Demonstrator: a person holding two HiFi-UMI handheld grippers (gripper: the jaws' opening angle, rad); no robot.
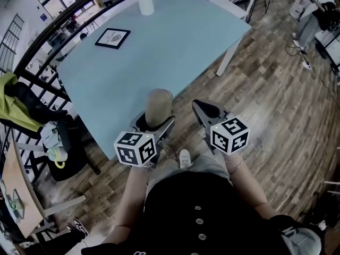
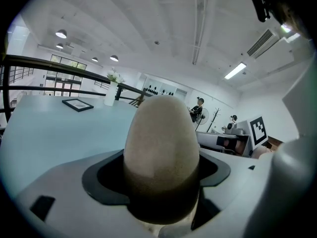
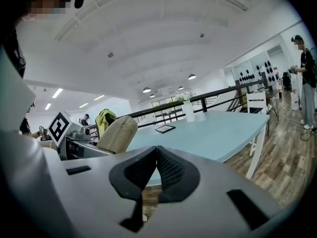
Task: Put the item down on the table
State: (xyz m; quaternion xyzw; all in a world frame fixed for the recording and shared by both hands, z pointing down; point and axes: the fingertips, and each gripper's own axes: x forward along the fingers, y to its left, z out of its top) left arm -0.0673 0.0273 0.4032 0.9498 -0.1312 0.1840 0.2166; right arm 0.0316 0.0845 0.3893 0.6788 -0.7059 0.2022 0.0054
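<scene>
the counter (image 1: 170, 57) is a wide, pale blue top on white legs (image 1: 229, 57), standing on a floor (image 1: 276, 100) of wood planks. most of its surface is bare. a black framed picture (image 1: 112, 38) lies flat on it towards the far left side, well back from the near edge. a white vase (image 1: 145, 2) stands upright near the far edge, well apart from the picture. in the right gripper view the vase (image 3: 188, 111) holds a few flowers, with the picture (image 3: 165, 128) lying in front of it.
</scene>
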